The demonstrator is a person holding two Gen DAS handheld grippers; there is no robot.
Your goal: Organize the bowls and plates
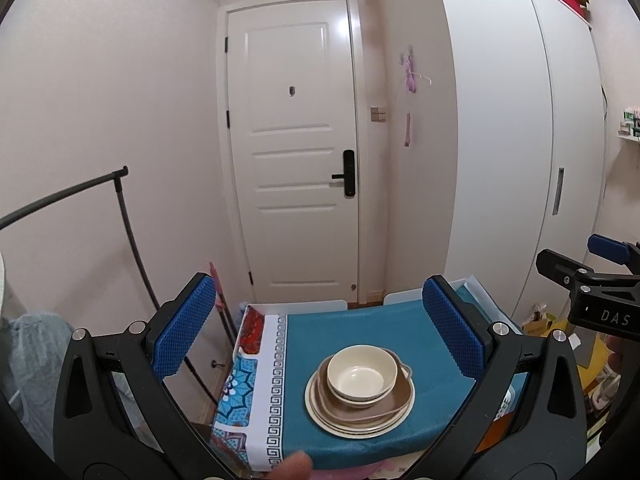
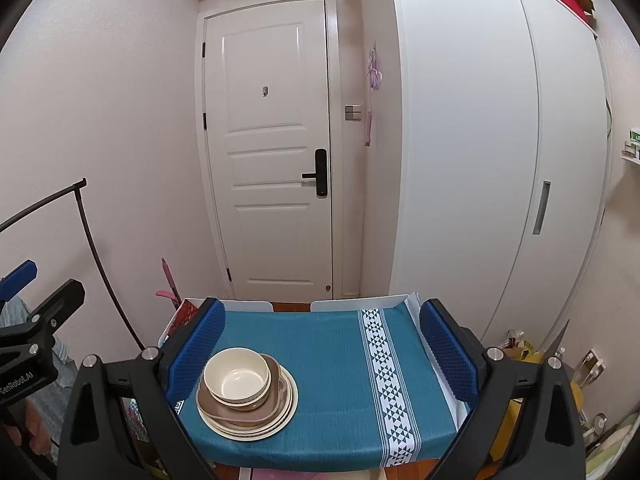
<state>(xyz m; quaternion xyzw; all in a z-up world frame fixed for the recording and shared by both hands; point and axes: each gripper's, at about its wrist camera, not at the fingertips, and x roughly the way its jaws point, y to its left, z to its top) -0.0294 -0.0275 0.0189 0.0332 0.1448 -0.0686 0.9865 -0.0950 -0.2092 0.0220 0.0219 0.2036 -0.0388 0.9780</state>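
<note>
A cream bowl [image 1: 362, 376] sits on top of a stack: a second bowl under it, a brown handled dish [image 1: 384, 408], and cream plates [image 1: 356, 426] at the bottom. The stack stands on a table with a teal cloth [image 1: 328, 332]. In the right wrist view the same bowl [image 2: 237, 375] and plates [image 2: 280, 420] sit at the cloth's left part. My left gripper [image 1: 320, 344] is open and empty, held above and short of the stack. My right gripper [image 2: 322, 356] is open and empty, to the right of the stack.
A white door [image 1: 296, 152] stands behind the table. A white wardrobe [image 2: 480, 160] runs along the right. A black clothes rail [image 1: 120, 216] stands at the left. The cloth has a white patterned band [image 2: 386, 380]. Bags and clutter [image 2: 520, 348] lie on the floor at right.
</note>
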